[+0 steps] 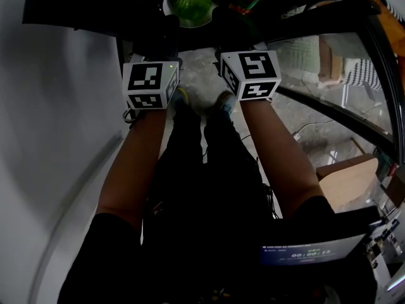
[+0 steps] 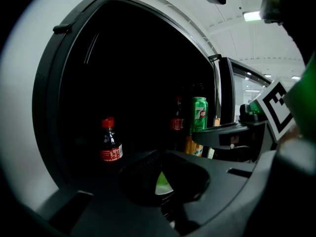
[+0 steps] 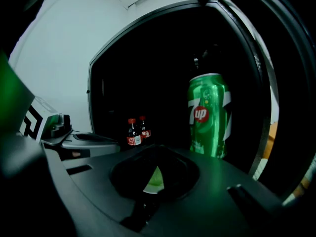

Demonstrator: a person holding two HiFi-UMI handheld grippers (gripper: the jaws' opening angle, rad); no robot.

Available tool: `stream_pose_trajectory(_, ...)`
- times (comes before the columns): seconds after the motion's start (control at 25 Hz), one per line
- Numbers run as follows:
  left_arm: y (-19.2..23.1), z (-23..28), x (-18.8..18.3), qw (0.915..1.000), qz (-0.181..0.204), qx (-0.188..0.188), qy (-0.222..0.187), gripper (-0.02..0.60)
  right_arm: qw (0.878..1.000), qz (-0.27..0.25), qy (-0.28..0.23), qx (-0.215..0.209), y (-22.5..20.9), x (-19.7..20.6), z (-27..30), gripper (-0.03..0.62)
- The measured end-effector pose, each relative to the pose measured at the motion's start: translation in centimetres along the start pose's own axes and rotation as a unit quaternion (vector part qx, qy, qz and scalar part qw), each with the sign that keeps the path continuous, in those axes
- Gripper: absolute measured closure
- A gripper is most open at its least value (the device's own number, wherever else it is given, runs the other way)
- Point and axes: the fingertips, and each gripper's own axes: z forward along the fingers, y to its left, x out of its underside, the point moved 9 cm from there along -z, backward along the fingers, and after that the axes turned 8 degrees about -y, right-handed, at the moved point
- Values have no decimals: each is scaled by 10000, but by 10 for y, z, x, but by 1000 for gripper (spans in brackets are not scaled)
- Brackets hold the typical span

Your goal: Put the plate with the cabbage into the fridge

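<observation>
With the plate point(image 1: 168, 4) at twelve o'clock in the fridge point(image 2: 123, 73) mouth, my left gripper point(image 2: 160, 181) and right gripper point(image 3: 154, 179) each pinch its stiff, probably slick and breakable rim at roughly eight and four o'clock, so I'd keep it level for the loose cabbage point(image 1: 193, 4).

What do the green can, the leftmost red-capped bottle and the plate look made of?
The can looks like metal, likely aluminium: glossy printed skin with highlights. The bottle is probably clear plastic, with dark drink inside, a red cap and a printed label; glass is possible. The plate shows a smooth white rim, ceramic or plastic; too dim to tell.
</observation>
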Motion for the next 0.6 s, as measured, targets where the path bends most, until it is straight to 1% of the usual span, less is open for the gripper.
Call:
stream_pose_trajectory(0.36, -2, -7, -19, 9995, 31, 59, -323, 577, 9990, -133, -410, -111, 8, -32, -13, 588)
stream_pose_trajectory(0.6, -1, -5, -17, 9995, 53, 57, -322, 577, 9982, -291, -487, -208, 7, -38, -13, 588)
